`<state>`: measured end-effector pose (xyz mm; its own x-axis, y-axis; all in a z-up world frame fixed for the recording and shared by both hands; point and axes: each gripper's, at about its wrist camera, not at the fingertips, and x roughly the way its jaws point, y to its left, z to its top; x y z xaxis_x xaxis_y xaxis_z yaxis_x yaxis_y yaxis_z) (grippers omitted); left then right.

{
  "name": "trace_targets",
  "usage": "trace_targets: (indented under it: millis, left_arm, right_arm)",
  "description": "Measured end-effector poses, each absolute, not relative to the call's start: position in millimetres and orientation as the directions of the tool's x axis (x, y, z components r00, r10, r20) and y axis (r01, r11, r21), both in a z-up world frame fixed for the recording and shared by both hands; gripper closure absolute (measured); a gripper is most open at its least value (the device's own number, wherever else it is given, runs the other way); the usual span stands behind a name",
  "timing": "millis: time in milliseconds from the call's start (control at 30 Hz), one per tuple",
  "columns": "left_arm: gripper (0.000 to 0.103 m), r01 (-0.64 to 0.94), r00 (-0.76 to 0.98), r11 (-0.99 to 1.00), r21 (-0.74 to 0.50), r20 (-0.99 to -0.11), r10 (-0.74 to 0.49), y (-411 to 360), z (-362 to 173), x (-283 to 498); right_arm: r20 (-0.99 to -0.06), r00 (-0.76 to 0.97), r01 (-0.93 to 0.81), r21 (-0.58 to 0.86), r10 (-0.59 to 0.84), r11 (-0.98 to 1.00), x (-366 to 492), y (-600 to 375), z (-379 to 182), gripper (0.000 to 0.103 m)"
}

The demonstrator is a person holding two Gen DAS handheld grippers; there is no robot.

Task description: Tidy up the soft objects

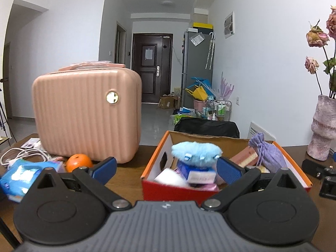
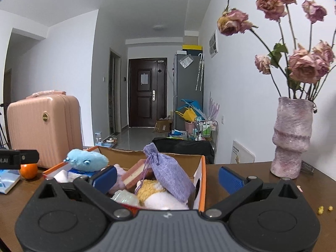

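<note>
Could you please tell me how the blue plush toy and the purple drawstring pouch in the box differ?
The blue plush toy is fuzzy and rounded; the purple drawstring pouch is ribbed fabric, cinched at the neck with a cord. The toy sits at the left end of the orange box, the pouch towards the right. Both rest on top of the pile, and neither claw is touching them.

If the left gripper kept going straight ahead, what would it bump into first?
Probably the fluffy light-blue plush toy on top of the orange cardboard box; it sits between the open left gripper fingers, though depth is uncertain.
</note>
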<state>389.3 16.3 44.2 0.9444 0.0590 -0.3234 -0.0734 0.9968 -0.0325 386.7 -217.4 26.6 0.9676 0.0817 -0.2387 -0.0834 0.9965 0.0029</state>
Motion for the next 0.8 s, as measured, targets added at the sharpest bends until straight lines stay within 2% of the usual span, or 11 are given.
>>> trace_targets:
  millis: [267,533,800]
  left_arm:
    - [0.000,-0.087,0.950,0.996,-0.019,-0.303,0.077,28.1,44.7,338.1]
    - [0.000,-0.085,0.952,0.996,0.007,-0.295,0.083,27.8,40.1,282.0]
    - [0.000,-0.053,0.964,0.999,-0.007,-0.261,0.050,24.3,39.9,223.7]
  right_arm:
    - [-0.193,0.976,-0.092,0.035,0.097,0.995,328.5,-219.5,24.1,0.000]
    - [-0.163,0.980,-0.117,-0.001,0.115,0.993,265.0,-210.4,13.6,0.000]
    - [-0.152,0.977,-0.147,0.007,0.146,0.989,211.0,-208.4,13.5,0.000]
